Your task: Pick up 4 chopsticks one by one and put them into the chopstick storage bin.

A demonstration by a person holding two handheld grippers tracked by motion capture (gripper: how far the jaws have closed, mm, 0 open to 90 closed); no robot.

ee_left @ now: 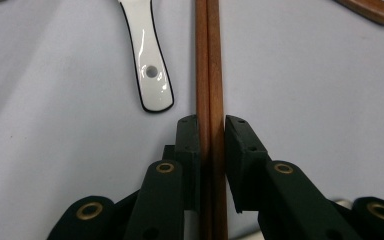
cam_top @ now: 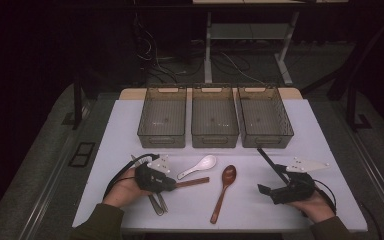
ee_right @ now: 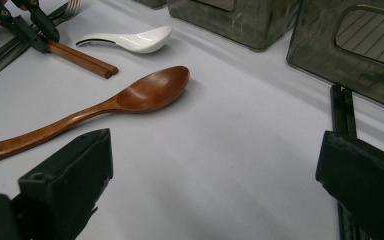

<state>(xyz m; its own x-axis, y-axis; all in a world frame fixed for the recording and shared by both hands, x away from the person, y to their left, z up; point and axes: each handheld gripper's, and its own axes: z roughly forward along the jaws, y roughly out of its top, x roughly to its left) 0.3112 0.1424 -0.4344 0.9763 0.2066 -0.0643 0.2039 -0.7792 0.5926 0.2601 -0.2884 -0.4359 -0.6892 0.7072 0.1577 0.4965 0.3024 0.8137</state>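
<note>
two brown chopsticks point(ee_left: 209, 75) lying side by side on the white table point(cam_top: 260, 205), clamped between the pads of the left gripper point(ee_left: 211, 145), just left of the wooden spoon point(cam_top: 224, 187). far ends of the pair stopping just short of the wooden spoon's handle, near ends hidden under the gripper body. white ceramic spoon point(cam_top: 198, 166) resting just up-left of the wooden spoon, handle end close beside the chopsticks but apart from them. metal forks point(cam_top: 156, 202) lying under the left hand point(cam_top: 125, 190), farther left of the wooden spoon. right gripper point(cam_top: 275, 182) held well to the right of the wooden spoon, jaws wide apart and empty, black chopsticks point(ee_right: 342, 107) at its right jaw. three smoky plastic bins point(cam_top: 215, 120) in a row beyond the wooden spoon, at the table's far edge.
</note>
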